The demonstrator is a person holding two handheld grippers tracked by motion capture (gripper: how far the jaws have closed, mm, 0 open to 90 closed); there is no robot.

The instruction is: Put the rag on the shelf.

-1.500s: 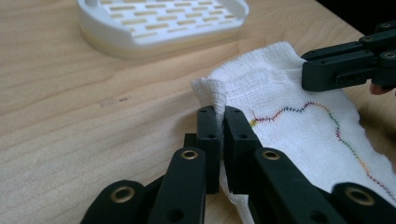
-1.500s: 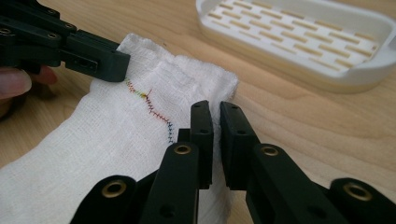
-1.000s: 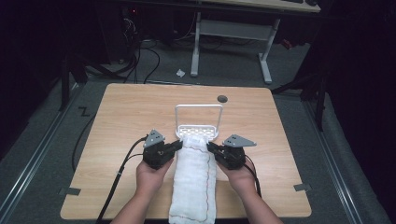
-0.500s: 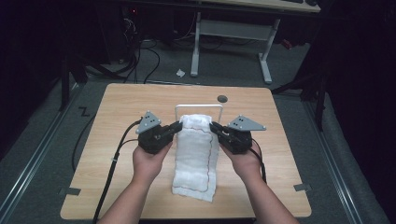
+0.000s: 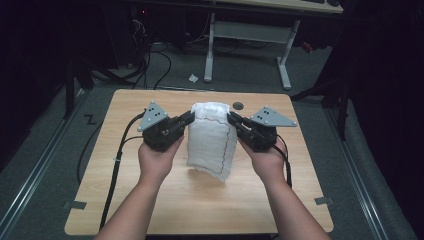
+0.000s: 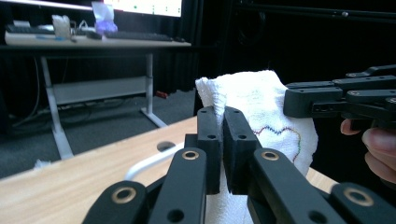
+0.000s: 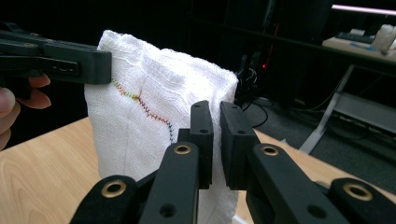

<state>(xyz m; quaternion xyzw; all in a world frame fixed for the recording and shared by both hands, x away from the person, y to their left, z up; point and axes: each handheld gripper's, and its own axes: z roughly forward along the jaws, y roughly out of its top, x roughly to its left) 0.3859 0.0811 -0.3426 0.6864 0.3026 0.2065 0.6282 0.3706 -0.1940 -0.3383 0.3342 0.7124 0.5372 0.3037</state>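
Note:
A white towel (image 5: 211, 140) with a multicoloured stitched line hangs folded between both grippers above the wooden table (image 5: 200, 200). My left gripper (image 5: 191, 116) is shut on its upper left corner, and the black jaws (image 6: 219, 116) pinch the cloth (image 6: 261, 102). My right gripper (image 5: 231, 117) is shut on the upper right corner, pinching the towel's edge (image 7: 215, 109). The towel (image 7: 140, 130) faces that camera, with the left gripper (image 7: 93, 65) holding its far corner. A white wire rack (image 6: 149, 161) peeks out behind the towel, and the right gripper (image 6: 303, 100) is across from it.
A dark round hole (image 5: 238, 105) sits near the table's far edge. Beyond the table stands a grey desk frame (image 5: 245, 30), with cables and a paper scrap (image 5: 193, 78) on the floor. Tape marks lie at the table's near corners.
Both grippers rose and moved away from the person, lifting the towel from flat on the table until it hangs in front of the rack.

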